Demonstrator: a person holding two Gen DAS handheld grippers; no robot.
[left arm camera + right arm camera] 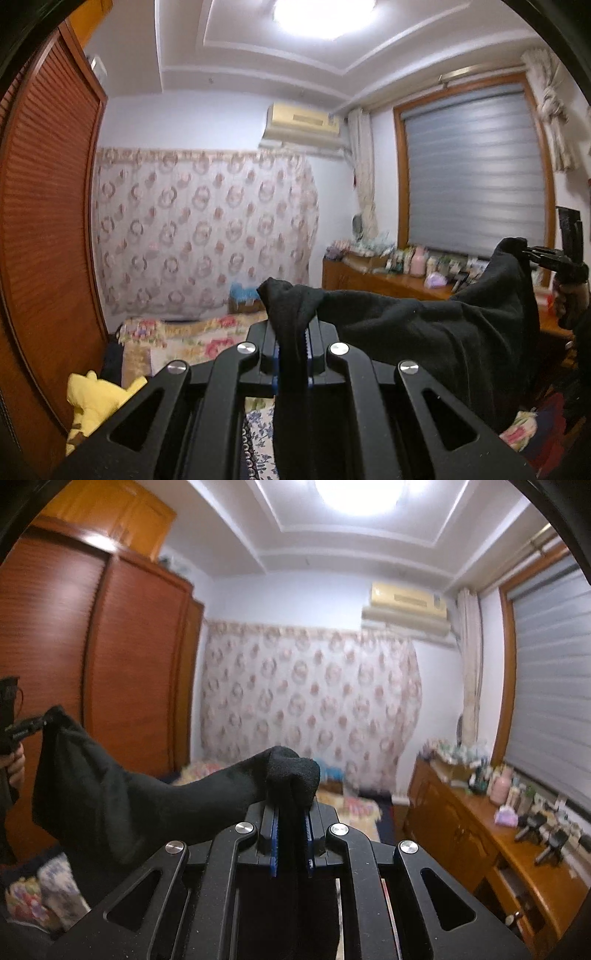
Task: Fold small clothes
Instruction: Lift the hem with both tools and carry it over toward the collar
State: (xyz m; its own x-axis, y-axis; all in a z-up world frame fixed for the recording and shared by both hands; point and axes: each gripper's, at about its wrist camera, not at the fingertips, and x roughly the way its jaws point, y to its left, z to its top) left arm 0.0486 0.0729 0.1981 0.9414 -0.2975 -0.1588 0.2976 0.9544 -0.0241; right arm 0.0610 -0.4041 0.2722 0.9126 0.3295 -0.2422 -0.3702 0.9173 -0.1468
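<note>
A: Where is the black garment (424,325) now?

B: It is in the air, above the bed (192,332), stretched between the two grippers. The left hand-held gripper (293,332) pinches one bunched end of it between its blue pads (275,354). The right hand-held gripper (291,812) pinches the other end in the same way.

A: Which way does its long axis go?

B: From left to right across the room, about level. In the left wrist view the cloth runs to the right and a little up, to the other gripper near the window blind (476,177). In the right wrist view it runs left, toward the wardrobe (110,657). The middle part hangs down in folds.

A: Are the jaws spread?

B: No, both are pressed on the cloth.
</note>
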